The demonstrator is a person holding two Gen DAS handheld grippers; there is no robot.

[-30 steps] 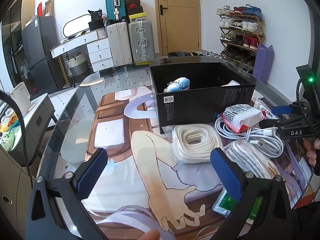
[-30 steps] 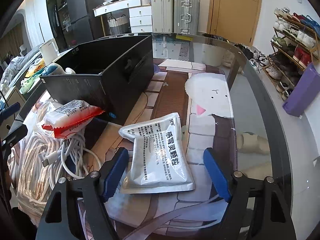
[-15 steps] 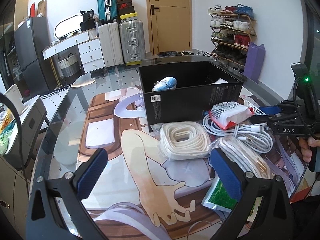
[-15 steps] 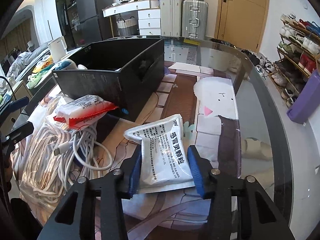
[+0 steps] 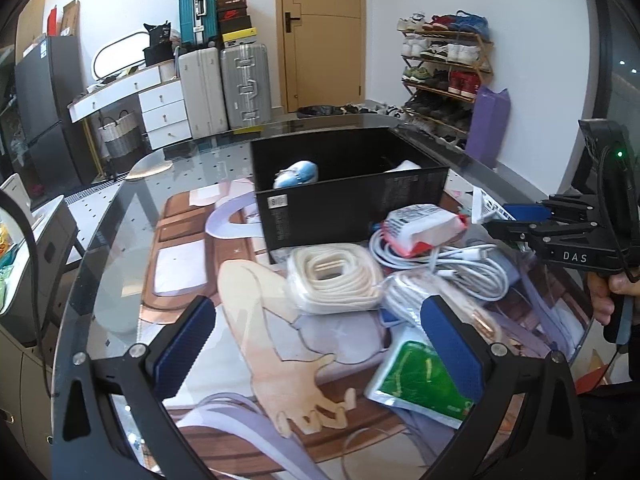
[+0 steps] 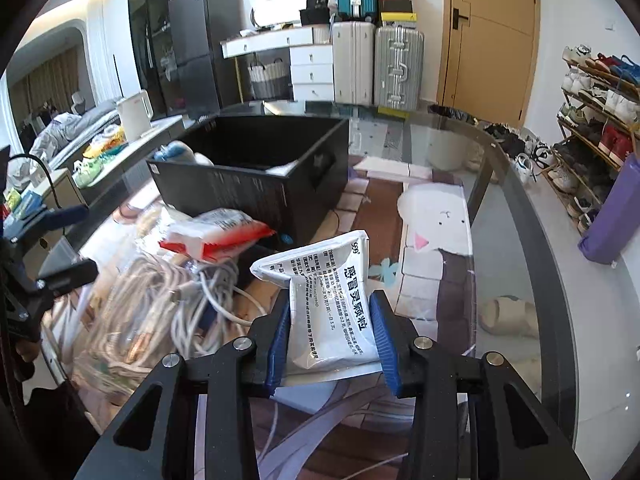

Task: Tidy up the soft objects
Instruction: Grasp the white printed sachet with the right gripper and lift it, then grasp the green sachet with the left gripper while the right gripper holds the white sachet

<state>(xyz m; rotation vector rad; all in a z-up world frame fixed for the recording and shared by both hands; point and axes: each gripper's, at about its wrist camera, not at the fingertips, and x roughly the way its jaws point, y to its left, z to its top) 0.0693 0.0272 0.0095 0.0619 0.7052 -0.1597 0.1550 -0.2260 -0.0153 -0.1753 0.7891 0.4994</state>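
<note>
Pinching a white medicine sachet [image 6: 334,312] between its two blue pads [image 6: 383,340], the right gripper [image 6: 330,344] fills the lower centre of the right wrist view; the sachet's top stands crumpled above the fingers and its lower edge is hidden behind the black finger arms. In the left wrist view this same gripper enters from the right edge, cut off by the frame, and only a corner of the sachet [image 5: 486,210] shows past its tip.

The left gripper [image 5: 316,344] sits at the bottom of its own view with fingers spread wide and nothing between them, above the glass table [image 5: 120,248].

The black box [image 5: 352,200] stands at centre frame in the left view; a blue and white soft item [image 5: 298,172] peeks over its near wall at left, mostly hidden, and a white item [image 5: 404,166] whose shape cannot be made out shows at right. In front of the box lie a red and white packet [image 5: 424,226] on a white cable bundle [image 5: 452,260], a coiled cream strap [image 5: 334,276] and a bagged cable [image 5: 404,294] blurred by plastic glare. A green sachet [image 5: 420,380] at lower right is partly covered by the left gripper's right finger
</note>
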